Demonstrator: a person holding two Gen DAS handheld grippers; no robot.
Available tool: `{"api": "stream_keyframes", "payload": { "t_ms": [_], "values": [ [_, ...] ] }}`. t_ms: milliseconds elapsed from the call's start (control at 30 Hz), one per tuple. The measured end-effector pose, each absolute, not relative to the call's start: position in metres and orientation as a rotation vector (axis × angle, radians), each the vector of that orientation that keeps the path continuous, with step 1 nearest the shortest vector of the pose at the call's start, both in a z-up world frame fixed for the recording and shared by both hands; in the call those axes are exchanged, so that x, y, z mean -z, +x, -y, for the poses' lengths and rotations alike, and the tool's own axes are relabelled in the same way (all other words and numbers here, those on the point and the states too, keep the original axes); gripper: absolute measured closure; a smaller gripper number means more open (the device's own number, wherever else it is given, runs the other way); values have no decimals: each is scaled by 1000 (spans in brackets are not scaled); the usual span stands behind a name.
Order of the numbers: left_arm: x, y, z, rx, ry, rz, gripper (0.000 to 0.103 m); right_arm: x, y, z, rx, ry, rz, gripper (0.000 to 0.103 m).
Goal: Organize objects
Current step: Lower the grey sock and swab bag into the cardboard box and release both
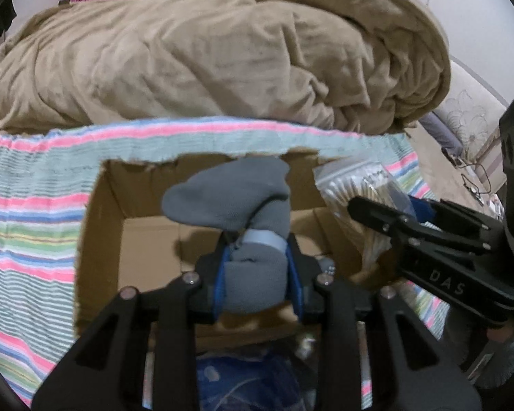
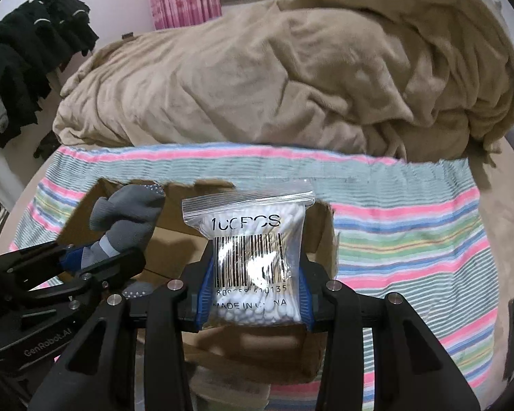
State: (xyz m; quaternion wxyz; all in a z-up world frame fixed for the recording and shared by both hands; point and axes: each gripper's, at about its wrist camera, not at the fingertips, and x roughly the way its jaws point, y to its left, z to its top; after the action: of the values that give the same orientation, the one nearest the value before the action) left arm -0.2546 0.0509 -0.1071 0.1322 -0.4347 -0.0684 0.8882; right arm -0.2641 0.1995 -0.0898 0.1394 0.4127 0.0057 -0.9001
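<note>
My left gripper is shut on a grey sock and holds it over an open cardboard box. My right gripper is shut on a clear zip bag of cotton swabs and holds it above the same box. In the right wrist view the left gripper with the sock is at the left. In the left wrist view the right gripper with the bag is at the right.
The box sits on a striped pastel cloth on a bed. A bunched tan blanket lies behind it. Dark clothes hang at the far left. A blue item lies under the left gripper.
</note>
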Motion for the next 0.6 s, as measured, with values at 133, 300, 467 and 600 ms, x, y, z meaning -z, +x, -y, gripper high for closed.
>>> {"api": "stream_keyframes", "payload": {
  "t_ms": [133, 300, 467, 600],
  "values": [
    [114, -258, -53, -2558, -1310, 182, 67, 97, -265, -199, 2592, 1212, -11, 60],
    [109, -254, -50, -2574, -1329, 175, 53, 94, -262, -197, 2595, 1206, -25, 49],
    [91, -239, -40, -2598, -1286, 202, 36, 78, -252, -199, 2642, 1169, -36, 34],
    [67, -221, -32, -2636, -1236, 197, 34, 61, -239, -199, 2664, 1148, -43, 34]
  ]
}}
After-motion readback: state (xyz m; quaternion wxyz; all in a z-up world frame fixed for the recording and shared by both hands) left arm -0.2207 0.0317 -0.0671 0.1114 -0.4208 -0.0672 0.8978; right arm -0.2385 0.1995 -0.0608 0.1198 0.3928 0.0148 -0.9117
